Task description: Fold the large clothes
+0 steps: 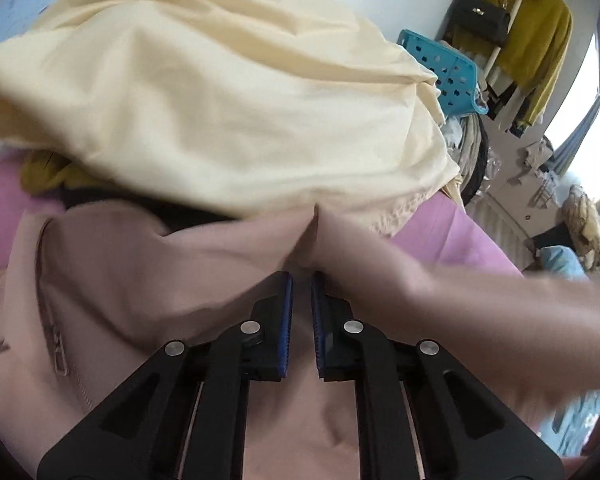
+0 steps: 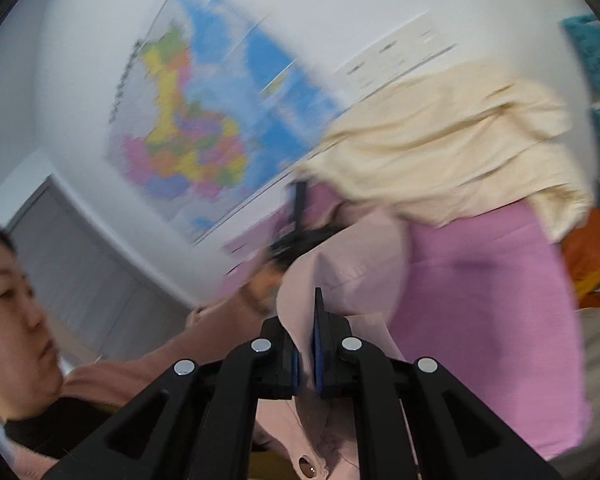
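- Two handheld claws work on a dusty-pink garment [image 1: 148,280], a zipped top lying on a bed covered with a pink sheet [image 1: 460,236]
- Left claw [image 1: 302,276]: its blue-padded jaws are nearly together and pinch a raised fold of the pink garment; the cloth rises into a small peak just ahead of the fingertips
- Right claw [image 2: 306,320]: also drawn almost closed, with an edge of the same pink garment [image 2: 340,280] caught between its pads; this claw points only slightly downward, toward a wall with a coloured map [image 2: 204,120], and the cloth hangs from it
- The garment spreads mainly to the left of, and beneath, the left claw; its zip [image 1: 60,344] runs roughly along the claw's pointing direction, so the long axis appears to lie front to back in that view
- A cream garment [image 1: 220,92] is heaped just beyond the pink one, its near edge overlapping it, with a mustard-coloured item [image 1: 48,176] peeking out beneath
- A blurred sleeve [image 1: 480,312] crosses the right of the left claw's view, close to the pinched fold
- Judgement: both claws have a hold on the cloth, the right one apparently higher, so the coming move likely depends on carrying the lifted edge across the part lying beside the left claw
- Both views are motion-blurred, so exact grip points on the garment are uncertain
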Motion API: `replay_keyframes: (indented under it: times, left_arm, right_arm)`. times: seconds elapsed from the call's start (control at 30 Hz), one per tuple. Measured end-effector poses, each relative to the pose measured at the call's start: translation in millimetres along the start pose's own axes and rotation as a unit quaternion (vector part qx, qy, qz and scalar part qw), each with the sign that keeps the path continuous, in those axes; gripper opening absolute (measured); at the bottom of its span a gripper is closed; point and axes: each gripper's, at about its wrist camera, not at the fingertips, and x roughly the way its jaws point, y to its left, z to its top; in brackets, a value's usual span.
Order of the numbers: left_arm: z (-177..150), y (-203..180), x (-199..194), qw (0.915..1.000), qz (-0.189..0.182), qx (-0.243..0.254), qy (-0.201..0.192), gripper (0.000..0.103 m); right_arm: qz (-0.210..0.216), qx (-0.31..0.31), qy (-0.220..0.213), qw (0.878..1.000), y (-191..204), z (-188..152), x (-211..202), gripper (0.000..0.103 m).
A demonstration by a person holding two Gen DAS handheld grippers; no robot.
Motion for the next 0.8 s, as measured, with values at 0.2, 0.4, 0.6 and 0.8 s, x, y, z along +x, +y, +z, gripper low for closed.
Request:
replay_keyframes:
  times: [0.2, 0.4, 0.6, 0.8]
  left_arm:
    - [-6, -2, -49, 0.9987, -0.012, 0.017, -0.045, 0.044]
    - [-35, 44, -149, 0.9924, 0.009, -0.016, -0.122, 0.055]
    - [-99, 107, -235, 0.9801, 0.064, -0.084, -0.168, 0.068]
    - [-166, 143, -263, 0.9765, 0.097, -0.13, -0.142, 0.068]
  right_arm:
    - [0.089, 0.009, 0.075, 0.993, 19, -1, 66, 0.009]
    - [0.171, -0.005, 0.1, 0.98, 55, 16, 139, 0.009]
    - [0.201, -0.035, 0.181, 0.962, 95, 19, 243, 0.01]
    - [0.116, -0.057, 0.256, 0.958, 100, 4, 320, 0.075]
